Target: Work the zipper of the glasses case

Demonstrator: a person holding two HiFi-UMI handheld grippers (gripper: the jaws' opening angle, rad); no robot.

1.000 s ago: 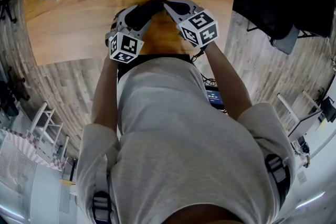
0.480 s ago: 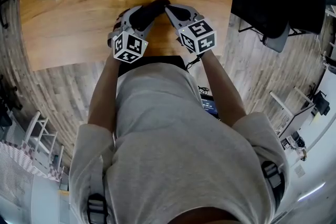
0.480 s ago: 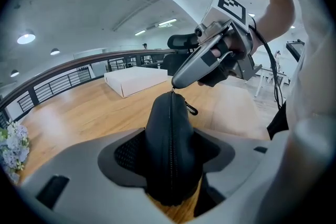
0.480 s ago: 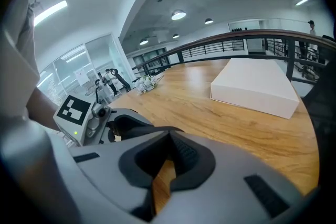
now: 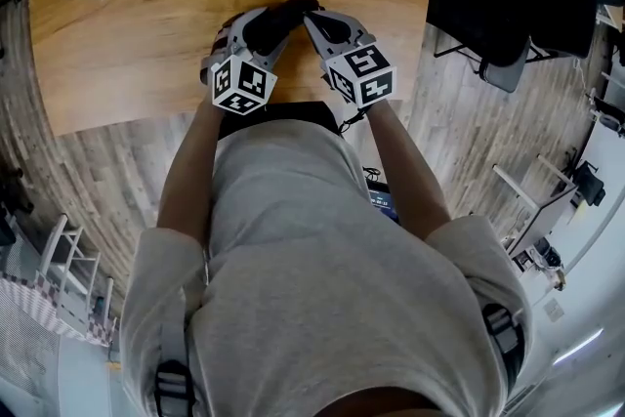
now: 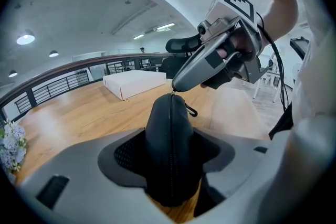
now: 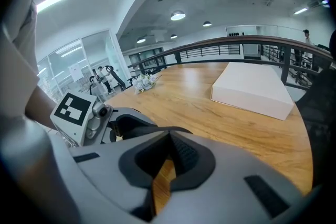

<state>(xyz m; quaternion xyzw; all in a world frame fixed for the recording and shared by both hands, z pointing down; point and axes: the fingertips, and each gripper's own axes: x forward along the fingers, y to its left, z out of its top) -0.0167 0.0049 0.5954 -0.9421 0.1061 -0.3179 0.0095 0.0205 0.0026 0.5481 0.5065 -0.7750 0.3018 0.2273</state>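
1. Grip comes first: my left gripper (image 6: pixel 169 149) is clamped wide around the glasses case (image 6: pixel 170 128). One pad sits on each broad flank, so the case stands on end between the jaws with its far tip poking out beyond them.
2. Facing me along the case's narrow edge is the zipper (image 6: pixel 171 170). Its teeth look meshed over the whole stretch I can see. A small clip (image 6: pixel 191 110) hangs just right of the case's far tip.
3. My right gripper (image 7: pixel 168 137) is clenched, pads pressed tight together. Its tip touches the far end of the zipper line, just ahead of my left jaws. The pull should be there, but it is too small for me to tell whether it is pinched.
4. I judge this to be the very start of the opening stroke: case braced, tip at the end of the track, no gap in the seam yet.
5. The next move calls for a sure pinch on the pull. Then I should draw it steadily along the seam toward my left jaws, following the curve of the case. Meanwhile the left gripper must hold firm so the case does not twist or slide out.
6. Below both grippers lies the table (image 6: pixel 79 113), and a white box (image 6: pixel 137 83) sits well beyond the case.
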